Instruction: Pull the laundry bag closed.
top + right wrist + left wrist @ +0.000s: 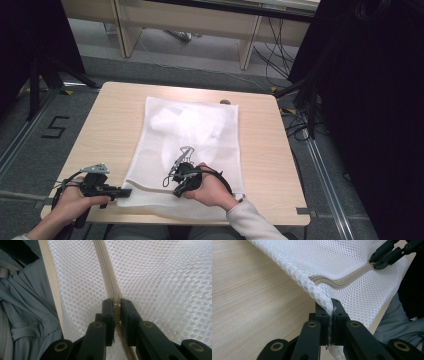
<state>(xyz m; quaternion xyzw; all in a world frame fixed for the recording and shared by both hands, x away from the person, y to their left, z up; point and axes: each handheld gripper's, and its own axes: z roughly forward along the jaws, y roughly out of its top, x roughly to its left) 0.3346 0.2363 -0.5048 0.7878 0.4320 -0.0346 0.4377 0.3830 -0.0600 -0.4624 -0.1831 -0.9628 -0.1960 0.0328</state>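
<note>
Left gripper [331, 305]: jaws are clamping the corner of the white mesh laundry bag [352, 262], pads pressed together on a pinch of netting, mesh bunching up between them. In the high view the left gripper [125, 192] is sitting at the bag's near-left corner, jaws pointing toward the bag.

Right gripper [117, 305]: jaws are gripping the zipper pull [117, 311], closed tight on it, with the beige zipper [106, 270] running away from the tips along the bag's edge. In the left gripper view the right gripper [374, 263] is showing at the far end of the zipper [342, 281], tips right on the zipper line, and the stretch of zipper between the two grippers is lying closed and slightly wavy.

High view: the right gripper [178, 191] is sitting on the bag's near edge, about midway along it, to the right of the left gripper. The left hand [75, 200] is resting off the bag's left side; the right hand [212, 187] is lying on the bag's near-right part.

The bag [200, 135] is lying flat on the wooden table [115, 115], taking up the middle of it, long side running away from the person. Something white is bundled inside the bag's far half, blurred through the mesh, can't tell what. The grey trousers [32, 315] are showing just past the bag's near edge, below the table edge.
</note>
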